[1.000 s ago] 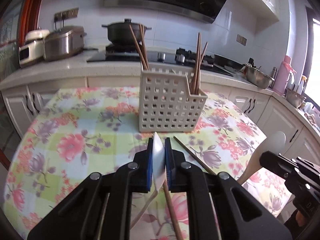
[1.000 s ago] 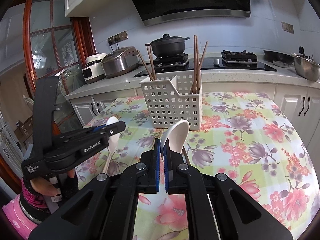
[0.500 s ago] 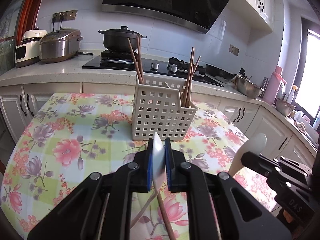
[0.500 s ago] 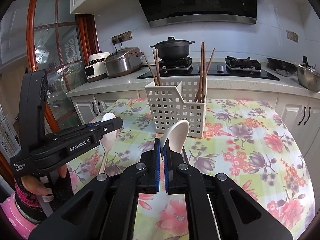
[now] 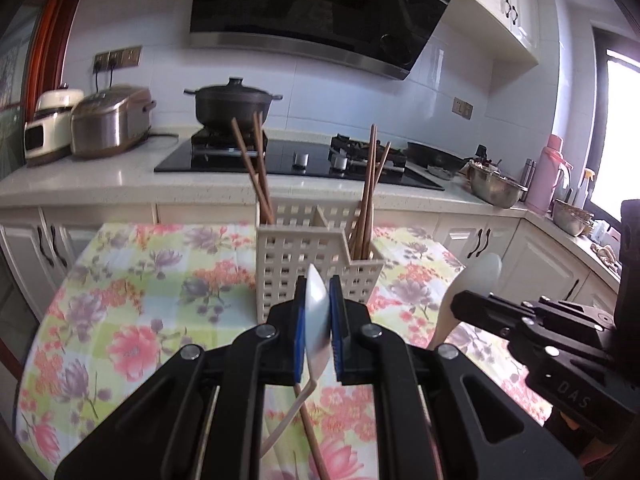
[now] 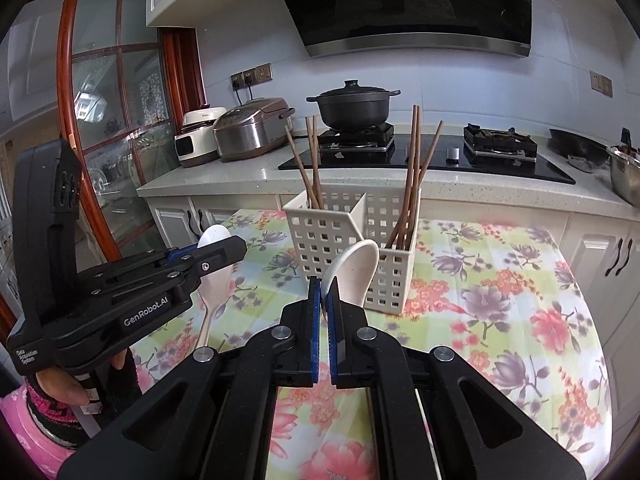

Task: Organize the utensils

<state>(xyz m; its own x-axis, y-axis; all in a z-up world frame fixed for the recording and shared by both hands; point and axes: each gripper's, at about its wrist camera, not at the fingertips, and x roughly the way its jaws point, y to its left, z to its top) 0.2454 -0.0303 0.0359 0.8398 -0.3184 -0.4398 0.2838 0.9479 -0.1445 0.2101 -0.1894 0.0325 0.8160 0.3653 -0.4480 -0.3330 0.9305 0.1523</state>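
Here both tongs [image 5: 318, 320] [image 6: 324, 300] clench spoons [image 5: 316, 312] [image 6: 354, 268]; only the left view shows a loose chopstick [image 5: 314, 440].

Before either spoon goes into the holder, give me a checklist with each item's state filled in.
1. Left tool clamped on its white spoon: ok, the bowl sits between the blue pads.
2. Right tool clamped on its white spoon: ok.
3. Utensil holder upright on the floral table: ok.
4. Front compartment free for spoons: cannot tell, its inside is hidden; chopsticks stand in the back sections.
5. The two tools apart from each other: ok.
6. Table fully sorted: not ok, a loose chopstick lies below the left tool.
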